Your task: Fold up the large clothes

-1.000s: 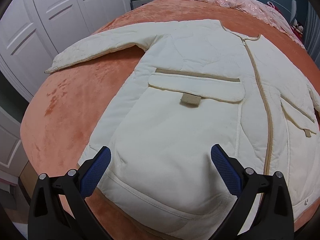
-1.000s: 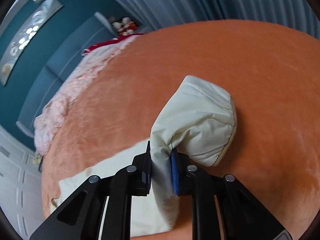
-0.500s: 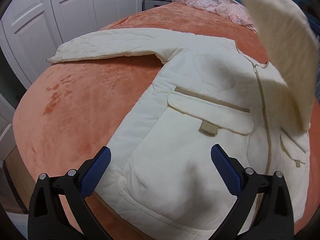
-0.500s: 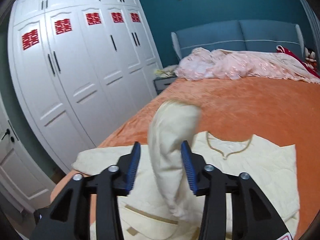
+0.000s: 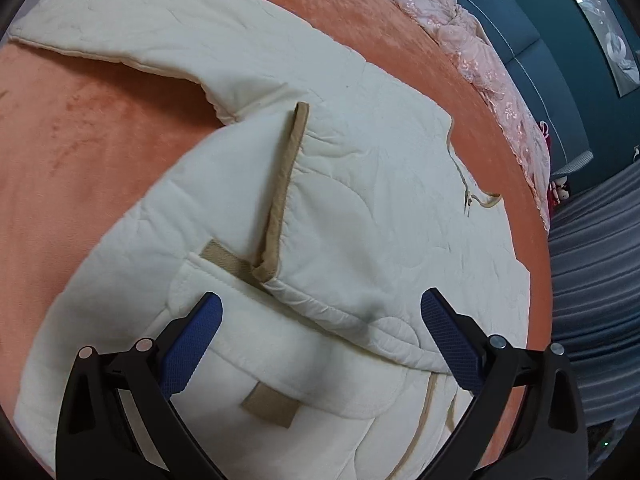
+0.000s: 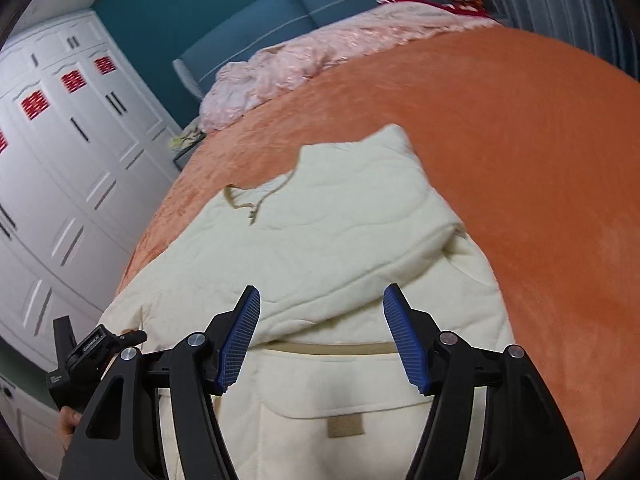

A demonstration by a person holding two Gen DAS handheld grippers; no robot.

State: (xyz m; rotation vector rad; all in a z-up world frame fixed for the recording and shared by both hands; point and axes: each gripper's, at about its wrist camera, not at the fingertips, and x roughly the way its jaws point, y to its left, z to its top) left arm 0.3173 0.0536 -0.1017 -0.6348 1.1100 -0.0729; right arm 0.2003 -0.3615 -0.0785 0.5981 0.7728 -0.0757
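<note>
Two grippers of yours hang over the cream coat [image 5: 360, 216], and neither has hold of anything. Your left gripper [image 5: 320, 344] stands wide, its blue ribbed pads clear of the cloth on either side. Your right gripper [image 6: 322, 340] has just been opening; its pads [image 6: 240, 340] are spread apart with only the coat lying below them, not between them.

The coat is soft, padded and quilted in curved stitch lines, spread flat on the orange bedspread [image 6: 520, 140], which has a short plush nap. One sleeve [image 6: 360, 248] now lies folded across the chest as a thick, rounded band, its cuff edged in tan binding [image 5: 284, 188]. The other sleeve [image 5: 140, 28] stretches out straight onto the bedspread. Tan trim also outlines the neckline [image 6: 256, 200] and the flap pocket [image 6: 344, 408] with its small rectangular tab. A crumpled pink quilt [image 6: 300, 60] lies by the blue padded headboard [image 6: 320, 4].
</note>
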